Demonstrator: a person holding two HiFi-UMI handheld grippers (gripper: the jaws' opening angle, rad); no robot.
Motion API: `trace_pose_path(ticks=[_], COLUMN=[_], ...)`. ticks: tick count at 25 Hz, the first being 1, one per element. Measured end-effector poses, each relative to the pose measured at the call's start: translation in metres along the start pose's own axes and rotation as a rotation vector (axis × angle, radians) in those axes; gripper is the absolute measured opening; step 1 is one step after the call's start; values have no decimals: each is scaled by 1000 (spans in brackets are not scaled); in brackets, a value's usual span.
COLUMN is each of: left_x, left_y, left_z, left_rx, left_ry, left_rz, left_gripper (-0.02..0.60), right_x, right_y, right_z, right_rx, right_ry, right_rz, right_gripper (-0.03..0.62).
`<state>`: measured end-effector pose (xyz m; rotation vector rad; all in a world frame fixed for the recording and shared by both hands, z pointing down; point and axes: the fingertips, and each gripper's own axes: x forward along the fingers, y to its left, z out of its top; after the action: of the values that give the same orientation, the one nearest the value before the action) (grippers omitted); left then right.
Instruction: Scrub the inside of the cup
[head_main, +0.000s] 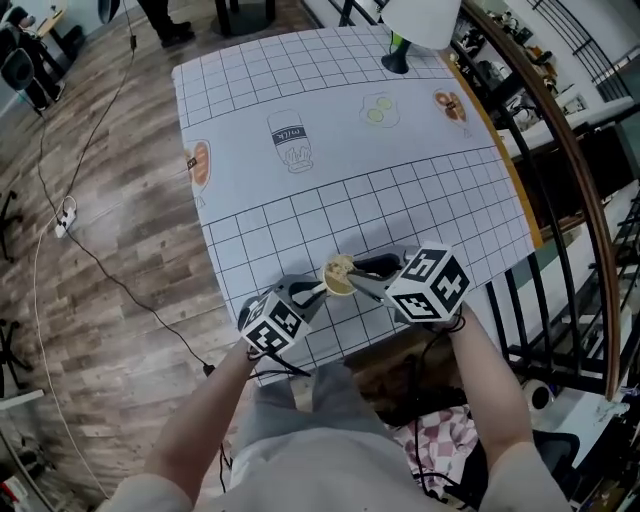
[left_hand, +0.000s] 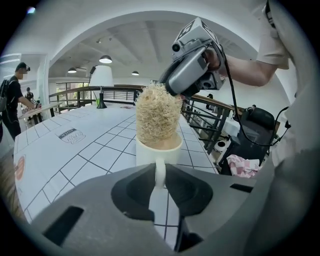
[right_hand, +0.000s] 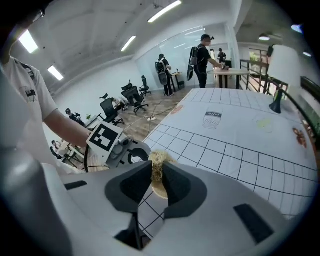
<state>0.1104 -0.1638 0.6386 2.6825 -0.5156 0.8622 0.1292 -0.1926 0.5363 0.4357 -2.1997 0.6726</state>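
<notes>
Right, wide view first: the white grid-printed table (head_main: 420, 190) hosts the job at its near edge, close to the person. The left gripper (left_hand: 159, 172) is clamped on the handle of the white handled cup (left_hand: 147, 156), which is upright there, though I can't tell whether its base rests on the cloth. The right gripper (right_hand: 157, 172) comes in from above, jaws clenched on the top of the tan fibrous loofah scrubber (left_hand: 157, 117). Its lower end sits inside the cup and most of it stands above the rim. To scrub well, I'd say push the scrubber deeper so it reaches the bottom, then twist and pump it against the wall all the way round. The left grip needs to brace the handle so the cup doesn't spin or tip; a pinch on a thin handle could let it pivot, so firm and steady. Around it, the wooden-topped black railing (head_main: 563, 140) runs along the table's right side, well apart. The white-shaded lamp (head_main: 422, 22) stands at the far end, no obstacle. A pink-and-white checked cloth (head_main: 440, 435) lies low by the person's right. Nothing blocks the grippers; the near table edge is the hazard I'd watch.
</notes>
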Motion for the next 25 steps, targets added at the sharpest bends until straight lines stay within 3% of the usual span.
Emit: trace_pose_path(ticks=[6,10,16,19,25], left_x=[-27,-56,-110,-140,-212], left_y=[-2,2,8,12,11], left_z=[21,37,76,107,179], left_rx=[-121,-160,-219,-206,-102], left_ry=[-64,-120,-297,-379,-516], left_rz=[11,52,86,115,202], left_gripper=[60,60,26,15,14], right_x=[-33,-54,-88,-110,-156], right_y=[6,16,26,31,58], right_z=[18,34,56,68,101], right_rx=[-2,-12,-21,-17,-39], right_ry=[-123,-226,-400,-482,-616], right_rz=[-118,-176,-293,-345,-402], right_gripper=[69,70,71,71,71])
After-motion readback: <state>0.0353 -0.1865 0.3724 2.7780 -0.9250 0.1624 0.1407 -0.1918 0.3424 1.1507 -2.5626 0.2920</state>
